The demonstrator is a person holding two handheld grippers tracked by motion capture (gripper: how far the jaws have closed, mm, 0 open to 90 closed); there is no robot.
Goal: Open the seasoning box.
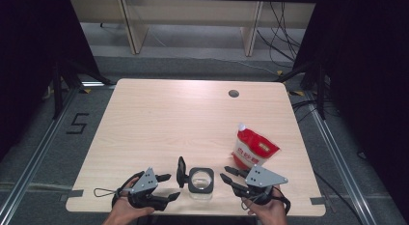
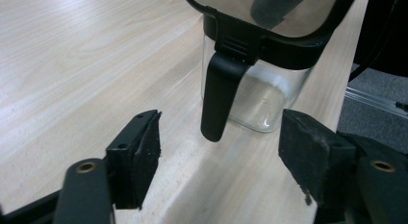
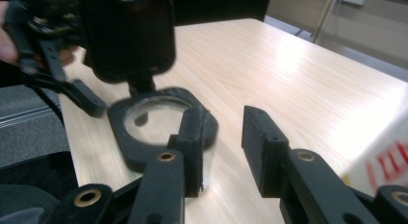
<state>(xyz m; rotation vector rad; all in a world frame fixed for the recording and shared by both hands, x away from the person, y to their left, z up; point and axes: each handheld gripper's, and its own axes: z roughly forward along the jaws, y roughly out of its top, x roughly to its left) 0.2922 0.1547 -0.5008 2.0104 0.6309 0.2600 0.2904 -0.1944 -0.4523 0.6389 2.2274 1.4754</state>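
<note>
Pale wood table (image 1: pixel 159 123), dark room. High view: glass jar (image 1: pixel 201 181) near the front edge between my grippers, lid flipped open; red pouch (image 1: pixel 253 147) just beyond.

Left gripper view: left gripper (image 2: pixel 219 142) released, clasp (image 2: pixel 219 96) hanging between the jaws.

Right gripper view: right gripper (image 3: pixel 223 137) apart, holding nothing. Glass looks slippery, breakable (I'd take the stiff black collar).

Jar (image 1: pixel 200 181): clear glass, black rim and black flip lid (image 1: pixel 181 171). Pouch (image 1: pixel 253 147): red and white, yellow patch. Bench (image 1: pixel 193 119): pale wood grain. Gripper jaws black, top plates grey.
</note>
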